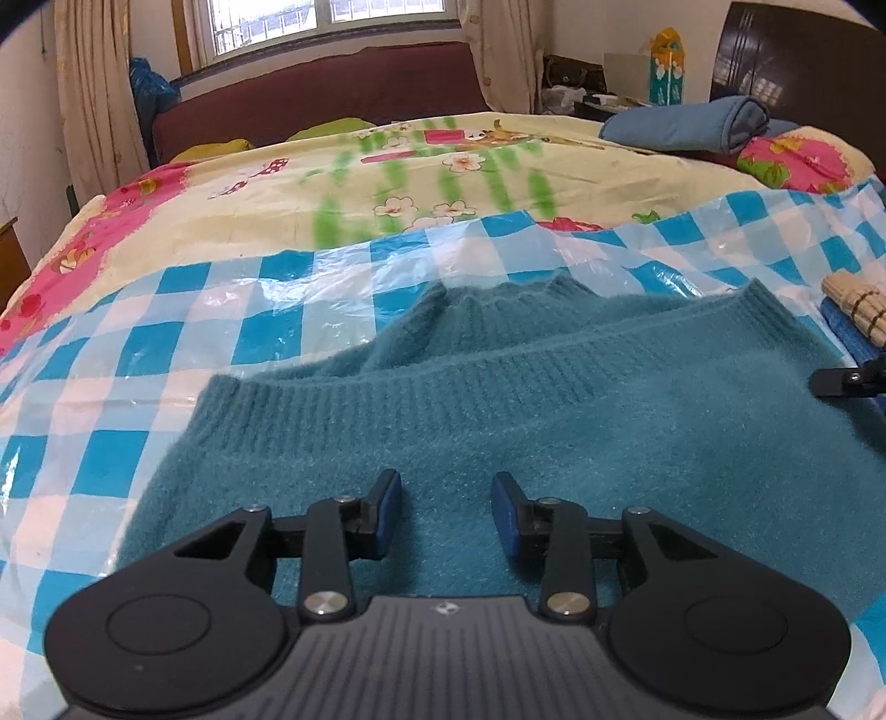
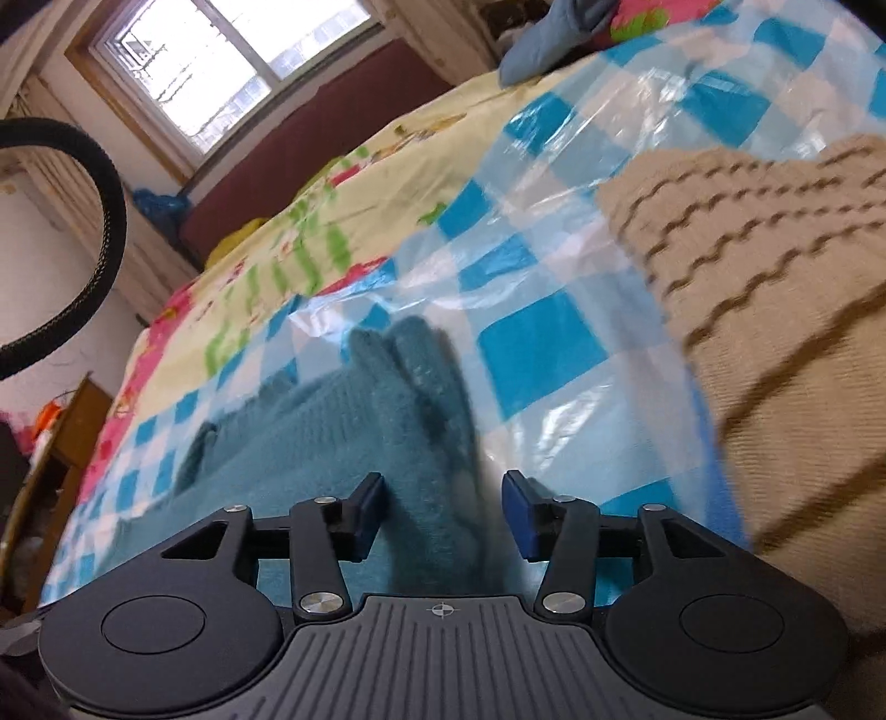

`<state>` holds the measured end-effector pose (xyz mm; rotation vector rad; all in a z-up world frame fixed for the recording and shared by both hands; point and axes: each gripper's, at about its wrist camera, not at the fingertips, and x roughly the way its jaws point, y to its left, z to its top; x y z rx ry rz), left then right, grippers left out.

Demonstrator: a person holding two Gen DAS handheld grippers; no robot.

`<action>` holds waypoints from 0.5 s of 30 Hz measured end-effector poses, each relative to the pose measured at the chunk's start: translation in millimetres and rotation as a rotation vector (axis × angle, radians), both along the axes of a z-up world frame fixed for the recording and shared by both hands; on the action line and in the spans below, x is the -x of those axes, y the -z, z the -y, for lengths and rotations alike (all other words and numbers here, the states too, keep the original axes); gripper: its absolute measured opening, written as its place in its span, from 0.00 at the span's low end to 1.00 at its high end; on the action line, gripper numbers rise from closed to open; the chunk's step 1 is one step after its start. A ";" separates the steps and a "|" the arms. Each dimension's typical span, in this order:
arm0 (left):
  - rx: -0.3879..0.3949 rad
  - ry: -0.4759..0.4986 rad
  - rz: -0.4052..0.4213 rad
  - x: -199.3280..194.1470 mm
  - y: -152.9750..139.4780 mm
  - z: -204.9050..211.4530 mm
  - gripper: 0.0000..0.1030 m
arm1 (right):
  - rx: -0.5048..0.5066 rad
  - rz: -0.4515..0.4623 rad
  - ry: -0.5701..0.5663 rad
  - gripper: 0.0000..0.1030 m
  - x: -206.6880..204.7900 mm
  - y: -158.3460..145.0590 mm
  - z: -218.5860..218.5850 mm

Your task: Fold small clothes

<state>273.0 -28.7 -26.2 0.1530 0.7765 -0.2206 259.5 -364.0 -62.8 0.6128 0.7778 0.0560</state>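
1. The teal sweater (image 1: pixel 554 410) lies folded on the blue-checked plastic sheet (image 1: pixel 166 332) covering the bed.
2. The left gripper (image 1: pixel 446 509) hangs over the sweater's body, jaws apart, nothing pinched.
3. The right gripper (image 2: pixel 443 512) straddles the sweater's right edge, jaws apart.
4. A beige striped knit (image 2: pixel 775 277) lies right of the sweater.

Daylight from the window (image 1: pixel 310 22) at the top lights both views evenly, glaring off the checked plastic sheet (image 1: pixel 266 293). Fisheye bending curves the edges. In the right wrist view the beige knit (image 2: pixel 775 310) at right is motion-blurred.

Left hand-held gripper (image 1: pixel 446 501), right hand-held gripper (image 2: pixel 443 501): jaws parted
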 end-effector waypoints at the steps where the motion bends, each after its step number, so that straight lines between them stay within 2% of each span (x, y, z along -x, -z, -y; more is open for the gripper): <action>1: -0.010 0.002 -0.001 -0.3 -0.3 1.4 0.39 | -0.002 -0.007 -0.013 0.48 -2.4 2.0 -0.8; 3: -0.020 0.003 0.000 -0.1 -1.4 3.3 0.39 | -0.019 -0.018 -0.039 0.49 -5.5 5.3 2.5; 6: 0.004 0.008 0.011 2.3 -5.2 3.2 0.39 | -0.097 -0.039 -0.066 0.49 -2.8 5.4 11.2; 10: 0.031 0.029 0.028 6.6 -6.6 8.1 0.39 | -0.056 -0.034 -0.110 0.50 4.5 5.1 5.7; 12: 0.019 0.042 0.031 5.1 -2.4 14.2 0.39 | -0.100 -0.040 -0.105 0.54 0.9 10.5 7.7; 15: 0.015 0.036 0.026 0.0 6.1 20.0 0.39 | -0.171 -0.035 -0.102 0.54 -0.9 18.2 13.6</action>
